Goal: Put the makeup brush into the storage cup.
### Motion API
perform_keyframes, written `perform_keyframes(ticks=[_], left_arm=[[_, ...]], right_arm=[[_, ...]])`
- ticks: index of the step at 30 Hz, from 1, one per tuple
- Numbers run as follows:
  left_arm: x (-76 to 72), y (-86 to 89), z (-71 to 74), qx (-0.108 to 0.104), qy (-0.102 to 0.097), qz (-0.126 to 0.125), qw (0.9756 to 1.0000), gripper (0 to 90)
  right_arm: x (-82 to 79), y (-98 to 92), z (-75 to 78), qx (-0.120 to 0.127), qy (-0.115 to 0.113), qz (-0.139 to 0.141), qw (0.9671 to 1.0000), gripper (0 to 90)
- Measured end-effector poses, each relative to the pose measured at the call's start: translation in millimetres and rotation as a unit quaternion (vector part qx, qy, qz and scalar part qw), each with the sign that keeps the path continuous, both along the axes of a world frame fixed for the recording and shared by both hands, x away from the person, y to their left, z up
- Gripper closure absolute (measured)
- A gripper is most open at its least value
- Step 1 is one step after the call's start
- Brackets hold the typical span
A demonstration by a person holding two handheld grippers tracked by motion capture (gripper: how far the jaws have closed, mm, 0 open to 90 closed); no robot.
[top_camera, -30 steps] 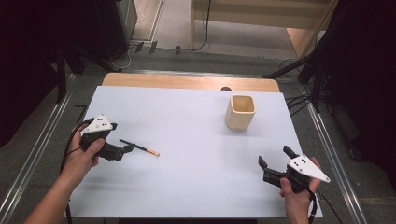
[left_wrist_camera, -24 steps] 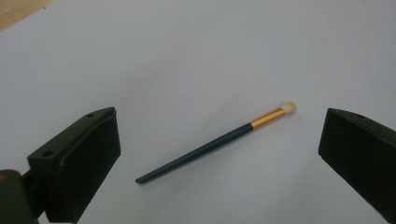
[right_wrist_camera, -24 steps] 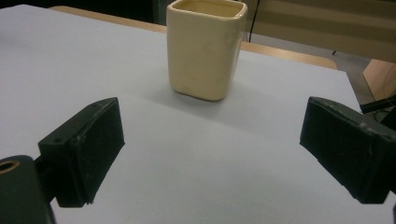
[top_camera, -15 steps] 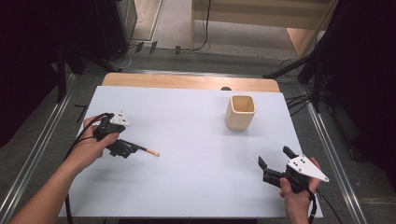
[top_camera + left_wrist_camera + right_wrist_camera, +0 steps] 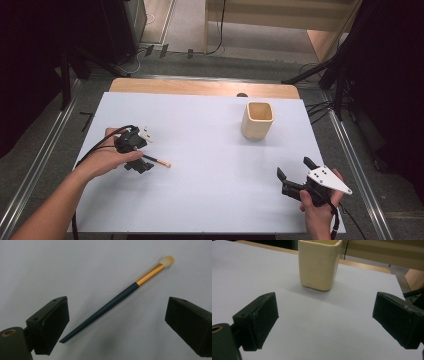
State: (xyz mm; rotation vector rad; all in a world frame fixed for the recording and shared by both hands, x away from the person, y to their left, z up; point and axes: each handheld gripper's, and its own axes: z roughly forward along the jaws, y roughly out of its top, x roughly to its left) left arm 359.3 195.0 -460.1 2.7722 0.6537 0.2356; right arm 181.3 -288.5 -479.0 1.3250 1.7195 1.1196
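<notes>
The brush (image 5: 117,298) has a smooth dark handle, a shiny gold metal-looking ferrule and a soft pale tuft; the cup (image 5: 319,263) at upper centre looks like glazed cream ceramic, faintly glossy; the bench (image 5: 210,195) is matt white, with a bare wood strip (image 5: 200,87) along its top edge.

The high view looks forward and down from above the near edge of the white table (image 5: 210,200), taking in its whole top. The left gripper view stares steeply down, close over the makeup brush (image 5: 112,302). The right gripper view looks low and level across the table at the cream cup (image 5: 319,263), which the high view (image 5: 258,121) shares; the brush (image 5: 156,160) also lies left of that cup there.
</notes>
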Motion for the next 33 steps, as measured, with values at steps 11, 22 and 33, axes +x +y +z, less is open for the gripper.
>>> perform_keyframes(ticks=[11,22,33], left_arm=[[2.0,-10.2,-13.6,0.029,0.026,-0.006,0.9992,19.4],[6.4,-5.5,-7.5,0.021,0.042,0.006,0.9989,70.5],[8.4,-11.5,-6.0,0.036,0.061,0.025,0.9972,84.7]], right_arm=[[0.0,-1.6,-0.7,0.001,0.003,-0.001,1.0000,6.8],[0.9,-1.4,-1.7,-0.001,0.004,-0.003,1.0000,6.8],[1.9,0.5,-3.7,-0.002,0.012,-0.002,0.9999,6.8]])
